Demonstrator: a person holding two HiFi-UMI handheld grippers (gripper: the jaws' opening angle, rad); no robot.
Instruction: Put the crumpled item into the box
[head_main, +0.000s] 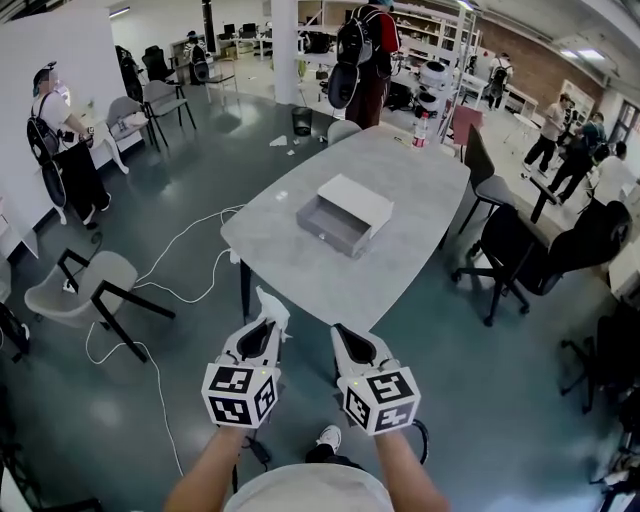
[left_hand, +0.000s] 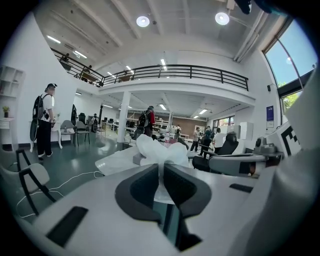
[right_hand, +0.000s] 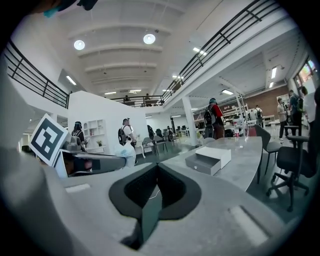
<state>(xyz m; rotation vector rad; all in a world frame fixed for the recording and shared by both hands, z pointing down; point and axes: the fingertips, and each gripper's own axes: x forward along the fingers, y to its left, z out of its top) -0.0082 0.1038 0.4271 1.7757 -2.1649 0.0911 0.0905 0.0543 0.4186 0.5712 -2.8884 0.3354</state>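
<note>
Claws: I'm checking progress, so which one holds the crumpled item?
The left claw: its jaws pinch the white crumpled item, while the right claw is shut on nothing.

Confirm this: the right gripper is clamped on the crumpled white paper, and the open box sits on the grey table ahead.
Not quite. It is the left gripper that is clamped on the crumpled white paper, as the left gripper view shows; the right gripper is shut with nothing in it. The rest stands: the open box sits on the grey table ahead.
</note>
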